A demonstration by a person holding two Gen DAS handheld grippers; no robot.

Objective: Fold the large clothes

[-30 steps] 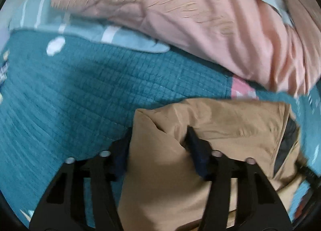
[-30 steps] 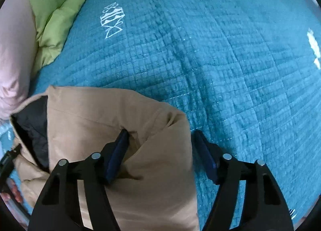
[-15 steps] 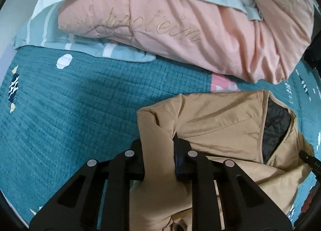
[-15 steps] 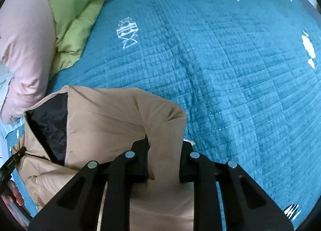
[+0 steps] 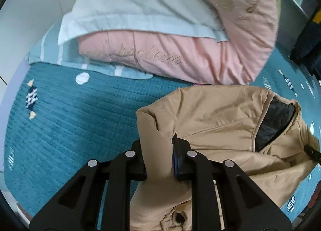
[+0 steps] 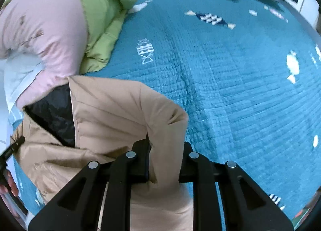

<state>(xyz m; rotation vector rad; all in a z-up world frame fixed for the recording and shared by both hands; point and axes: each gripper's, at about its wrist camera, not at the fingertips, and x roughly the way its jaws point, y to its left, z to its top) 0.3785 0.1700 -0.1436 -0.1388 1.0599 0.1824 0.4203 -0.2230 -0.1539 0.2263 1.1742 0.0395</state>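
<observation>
A tan padded jacket [image 5: 216,118] with a black lining [image 5: 272,124] lay on a teal quilted bedspread [image 5: 70,120], its collar end close to a stack of bedding: a pink embroidered quilt [image 5: 160,58] under a pale blue pillow [image 5: 136,8]. In the right wrist view, a green duvet [image 6: 104,10] sat beside the pink quilt.

The left gripper [image 5: 159,158] pinched a bunched fold of the jacket at one shoulder, its tongs pressed onto the fabric. The right gripper [image 6: 165,160] pinched the opposite shoulder the same way, tongs closed on a thick fold of tan cloth. The rest of the jacket sagged between and below the two grips, partly crumpled.

The risks appeared to lie in the grips and the surroundings. The shell looked smooth and slippery, so a fold could slide out of either pair of tongs if the jacket were lifted or shaken, dropping one side and spoiling the alignment. Each grip also seemed to hold several layers, and an uneven pull might twist the body or trap a sleeve underneath. The jacket sat very near the pink quilt, so carrying it forward could drag it against the bedding.
</observation>
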